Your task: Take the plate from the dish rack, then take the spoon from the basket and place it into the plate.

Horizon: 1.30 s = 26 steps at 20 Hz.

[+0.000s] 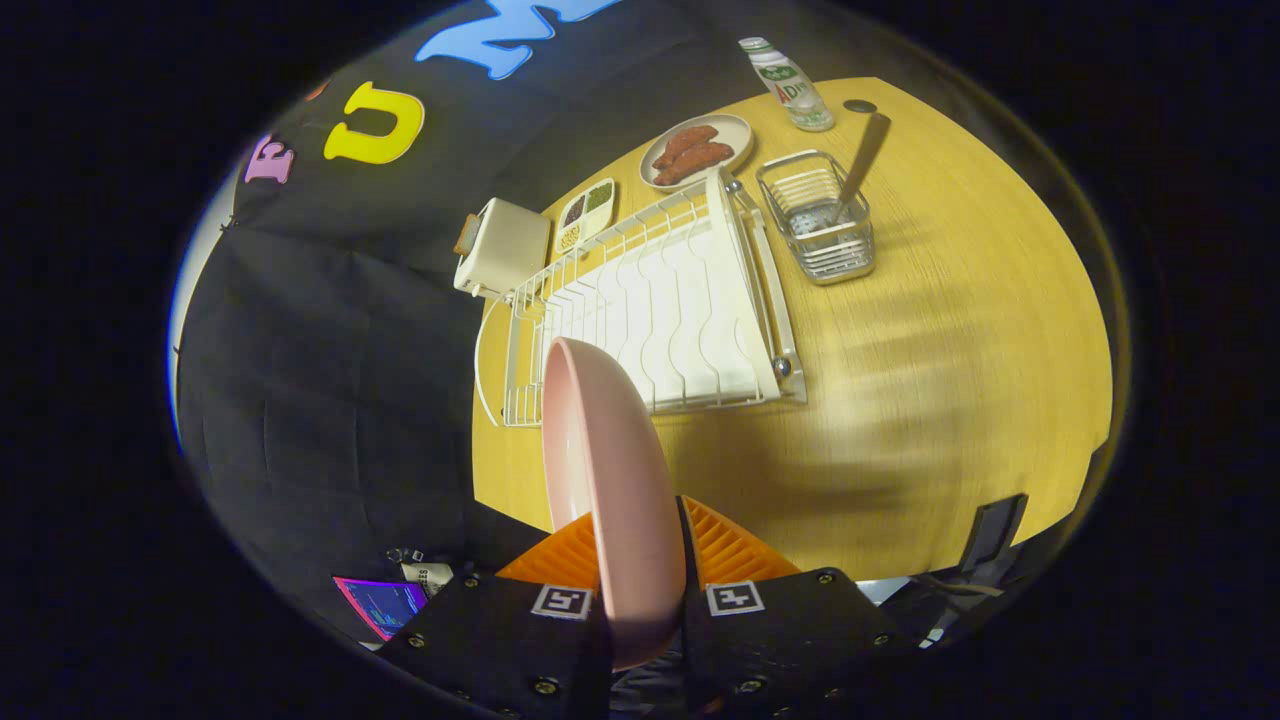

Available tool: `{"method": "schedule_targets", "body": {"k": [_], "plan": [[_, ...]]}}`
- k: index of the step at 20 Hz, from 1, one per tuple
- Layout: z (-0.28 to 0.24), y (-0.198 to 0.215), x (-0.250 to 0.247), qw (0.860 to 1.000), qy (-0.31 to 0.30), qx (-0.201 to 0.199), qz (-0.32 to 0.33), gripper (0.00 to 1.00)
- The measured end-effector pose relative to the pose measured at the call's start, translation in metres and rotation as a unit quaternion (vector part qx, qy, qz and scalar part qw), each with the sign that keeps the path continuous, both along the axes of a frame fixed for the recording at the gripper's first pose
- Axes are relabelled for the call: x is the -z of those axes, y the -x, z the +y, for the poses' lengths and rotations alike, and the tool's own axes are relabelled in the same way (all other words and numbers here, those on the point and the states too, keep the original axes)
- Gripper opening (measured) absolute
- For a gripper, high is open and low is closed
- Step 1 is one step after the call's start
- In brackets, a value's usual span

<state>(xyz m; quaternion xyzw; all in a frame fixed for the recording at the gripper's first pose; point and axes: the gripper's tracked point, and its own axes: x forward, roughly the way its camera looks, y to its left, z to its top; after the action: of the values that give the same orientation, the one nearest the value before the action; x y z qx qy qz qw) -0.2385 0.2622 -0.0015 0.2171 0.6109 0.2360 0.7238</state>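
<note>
A: Entry. Gripper (640, 560) clenched on the plate (610, 480); both fingers press its rim, one on each face. Plate stands on edge, rising from bottom centre toward mid-frame, clear of the rack (650, 310).

B: Where does the plate go?

A: My judgement: the bare table (950, 350), right of centre. The plate's flat faces point left and right, so it needs rolling flat before it is set down.

B: And the spoon (862, 160)?

A: Upper right of frame, standing handle-up in the basket (815, 220), well beyond the fingers, just right of the rack's far end. Handle leans up and to the right.

B: Surface, room?

A: Yellow wood-grain table. Upper centre: food dish (697, 150), bottle (790, 85). Left of the rack's far end: toaster (500, 248), small tray (585, 213). The open right side looks ample for the plate.
</note>
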Motion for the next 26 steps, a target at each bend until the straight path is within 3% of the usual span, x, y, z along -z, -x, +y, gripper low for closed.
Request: {"method": "schedule_targets", "body": {"k": [13,23,25,26], "plan": [[-0.006,0.038,0.098,0.998,-0.004,0.059,0.026,0.27],[0.032,0.033,0.130,0.997,-0.018,0.063,0.031,0.27],[0.033,0.035,0.137,0.998,0.006,0.053,0.022,0.29],[0.037,0.034,0.138,0.999,0.008,0.049,0.018,0.35]]}}
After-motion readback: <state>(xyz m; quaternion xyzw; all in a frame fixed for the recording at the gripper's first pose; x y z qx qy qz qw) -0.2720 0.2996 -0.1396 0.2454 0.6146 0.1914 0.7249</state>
